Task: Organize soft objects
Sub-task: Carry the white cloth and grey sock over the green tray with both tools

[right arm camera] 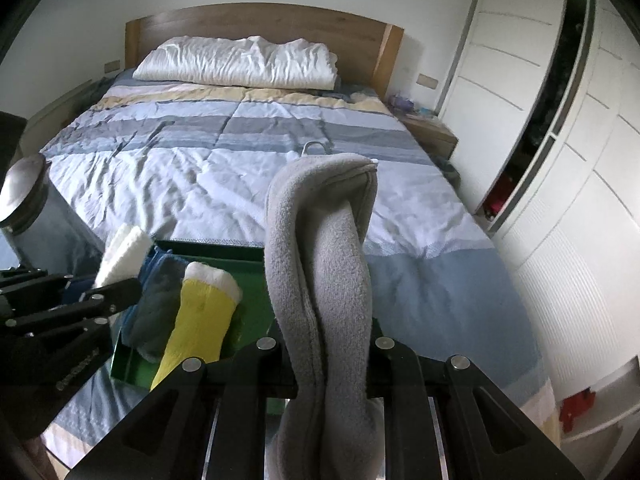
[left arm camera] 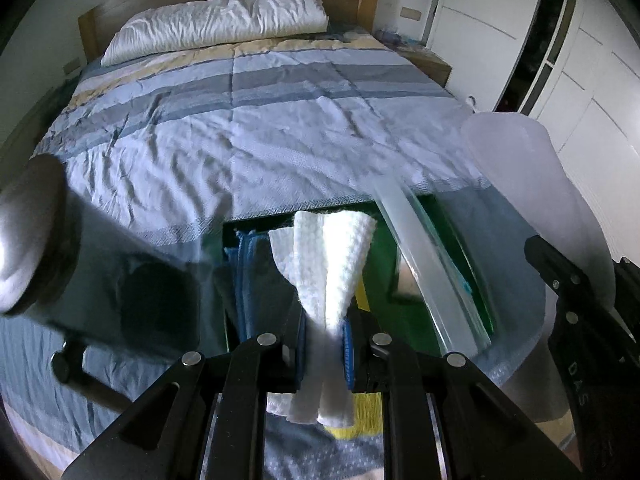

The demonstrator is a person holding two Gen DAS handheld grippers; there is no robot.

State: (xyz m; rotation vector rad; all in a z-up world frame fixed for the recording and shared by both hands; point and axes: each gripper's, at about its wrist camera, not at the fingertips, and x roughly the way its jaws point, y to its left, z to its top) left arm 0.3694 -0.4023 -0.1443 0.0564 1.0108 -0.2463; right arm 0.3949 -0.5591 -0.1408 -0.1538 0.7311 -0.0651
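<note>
Clamping a white waffle-weave cloth (left arm camera: 332, 268) between blue-ridged pads, left gripper (left arm camera: 325, 354) closed tight on folded fabric, loose end fanning upward into a soft wedge, lower ends dangling below the fingers. Seen from the right wrist as a white fluffy tip (right arm camera: 122, 254) poking above the black linkage at left. Hovering over a green box (left arm camera: 400, 252), rigid and flat-walled, sitting on the foot of the bed (left arm camera: 248, 128). Tucked inside: a blue knitted piece (right arm camera: 154, 268), a dark grey-blue fuzzy piece (right arm camera: 154, 312), and a yellow sock with white cuff (right arm camera: 200, 312), all lying side by side, touching, against the box's left portion. Pale translucent plastic strip (left arm camera: 432, 268), smooth and straight-edged, slanting across the box's right side; hard to tell what it belongs to.

Pinching a grey fleece cloth (right arm camera: 324, 264), right gripper (right arm camera: 326, 364) shut on thick, nubby, folded pile, standing upright and curling over at the top in a rounded hump. Held just right of the green box (right arm camera: 248, 280), above the bedspread.

Wrinkled striped cover in pale blue, grey and cream; crumpled white pillow (right arm camera: 240, 64) against a wooden headboard (right arm camera: 260, 24). Rounded metal-lidded bin (right arm camera: 28, 188) at left, white wardrobe doors (right arm camera: 520, 80) at right.
</note>
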